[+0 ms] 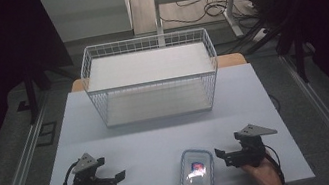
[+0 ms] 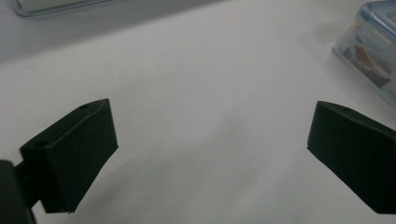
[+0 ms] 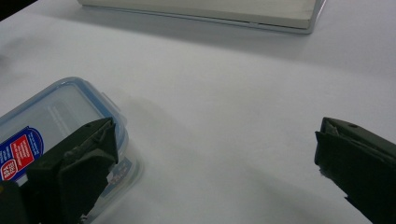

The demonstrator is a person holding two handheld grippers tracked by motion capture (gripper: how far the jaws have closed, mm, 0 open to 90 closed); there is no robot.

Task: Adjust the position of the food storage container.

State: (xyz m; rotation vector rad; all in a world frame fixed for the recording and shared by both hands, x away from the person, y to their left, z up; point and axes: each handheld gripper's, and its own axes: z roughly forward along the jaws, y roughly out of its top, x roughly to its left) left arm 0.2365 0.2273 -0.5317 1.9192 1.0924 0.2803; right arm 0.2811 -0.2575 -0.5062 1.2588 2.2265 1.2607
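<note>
Both hand-held grippers, left and right, gape wide, empty; your right one crowds the box, so closing off-centre shoves it off the counter.

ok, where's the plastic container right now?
In the high view the plastic container lies flat near the table's front edge, right of centre, beside the right gripper and well short of the wire basket.

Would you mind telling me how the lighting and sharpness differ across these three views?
High view: dim, with dark surroundings; the table is evenly lit and the wire basket reads clearly. Left gripper view: bright table, the food container soft at the edge. Right gripper view: the container's label is legible, and soft shadows fall beneath the open right claw.
</note>
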